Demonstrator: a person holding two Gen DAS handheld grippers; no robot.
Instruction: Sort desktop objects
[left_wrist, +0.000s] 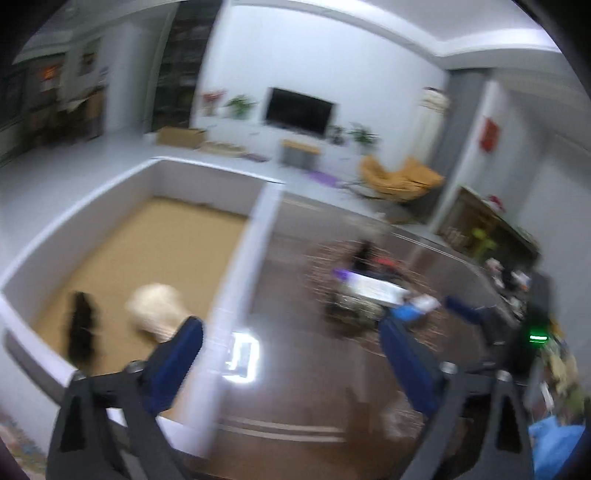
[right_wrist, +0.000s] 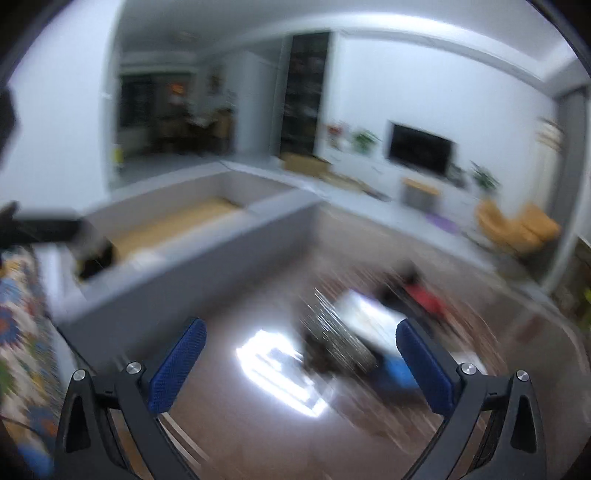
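Note:
Both views are motion-blurred. My left gripper (left_wrist: 291, 328) is open and empty, above the right wall of a white box (left_wrist: 255, 236) with a tan floor. Inside the box lie a cream object (left_wrist: 157, 304) and a black object (left_wrist: 82, 325). My right gripper (right_wrist: 301, 328) is open and empty over the dark glossy table (right_wrist: 258, 424). To the right on the table lies a blurred pile (left_wrist: 365, 291) with a white and purple item, a blue item and a red item; it also shows in the right wrist view (right_wrist: 369, 325). The box also shows there (right_wrist: 207, 243).
The table's right edge holds more clutter (left_wrist: 517, 280). A blue bag (left_wrist: 554, 446) sits at lower right. A patterned cloth (right_wrist: 18, 314) lies left of the box. Beyond are a TV, plants and a yellow chair (left_wrist: 399, 179).

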